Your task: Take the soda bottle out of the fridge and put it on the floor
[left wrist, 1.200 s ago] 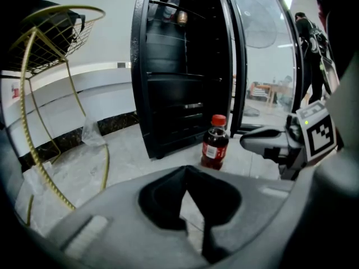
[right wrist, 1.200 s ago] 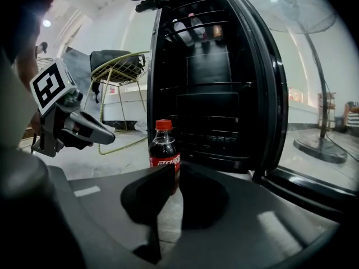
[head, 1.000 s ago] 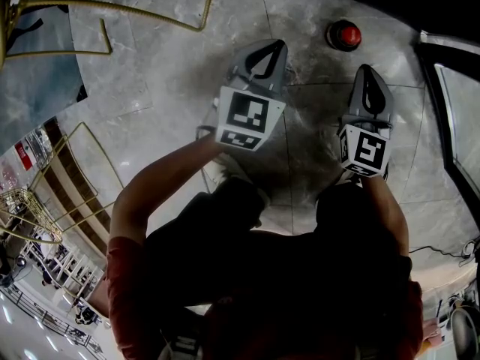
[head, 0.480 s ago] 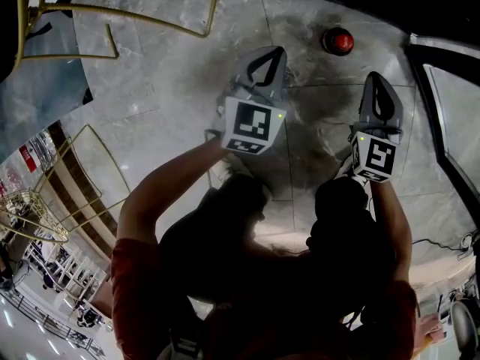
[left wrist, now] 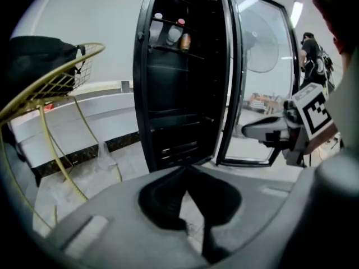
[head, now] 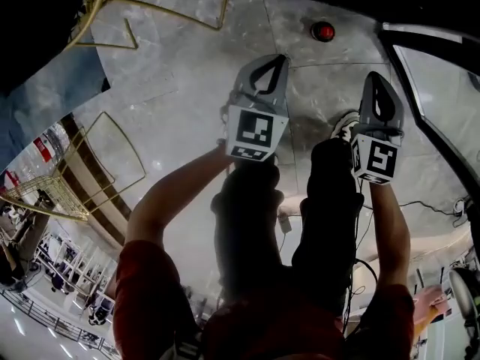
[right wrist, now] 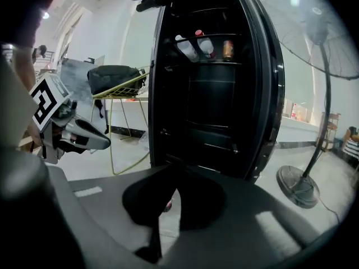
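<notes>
- The fridge (right wrist: 219, 94) stands open ahead of me, its glass door (left wrist: 263, 94) swung wide.
- My left gripper (left wrist: 185, 171) hangs in front of the fridge, jaws pressed together with nothing in them.
- My right gripper (right wrist: 175, 172) is alongside it, also closed and empty.
- The red-capped soda bottle (head: 322, 31) stands on the floor (head: 187, 66) just outside the fridge.

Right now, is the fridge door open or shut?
Open. The glass door stands swung out beside the fridge, whose dark shelves and top-shelf bottles are exposed.
</notes>
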### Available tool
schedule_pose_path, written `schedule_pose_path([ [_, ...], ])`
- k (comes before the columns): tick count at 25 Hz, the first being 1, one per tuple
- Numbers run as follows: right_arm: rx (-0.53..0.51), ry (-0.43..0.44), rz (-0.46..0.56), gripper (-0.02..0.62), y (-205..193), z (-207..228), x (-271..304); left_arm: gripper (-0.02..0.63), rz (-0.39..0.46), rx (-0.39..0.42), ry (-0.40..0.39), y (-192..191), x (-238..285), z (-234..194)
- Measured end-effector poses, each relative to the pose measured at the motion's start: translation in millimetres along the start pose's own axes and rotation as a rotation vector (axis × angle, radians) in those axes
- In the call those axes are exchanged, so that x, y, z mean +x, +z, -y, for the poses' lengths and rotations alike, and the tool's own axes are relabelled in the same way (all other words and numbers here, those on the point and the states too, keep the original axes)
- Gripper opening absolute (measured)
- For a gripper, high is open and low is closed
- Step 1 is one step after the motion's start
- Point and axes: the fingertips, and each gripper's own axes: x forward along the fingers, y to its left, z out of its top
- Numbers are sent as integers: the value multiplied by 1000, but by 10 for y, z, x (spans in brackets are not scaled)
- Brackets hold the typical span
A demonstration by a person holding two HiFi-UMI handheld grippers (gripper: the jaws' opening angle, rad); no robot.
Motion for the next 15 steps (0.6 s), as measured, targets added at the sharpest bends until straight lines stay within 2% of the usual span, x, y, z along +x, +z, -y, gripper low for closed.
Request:
schedule_pose_path([
  [8, 61, -18, -17, 0, 1541, -178, -919, 0, 33, -4, -1, 1454, -1259, 88],
  [15, 119, -38, 14, 0, 3032, -152, -1711, 0, 95, -17, 123, 2877, -2428, -51],
])
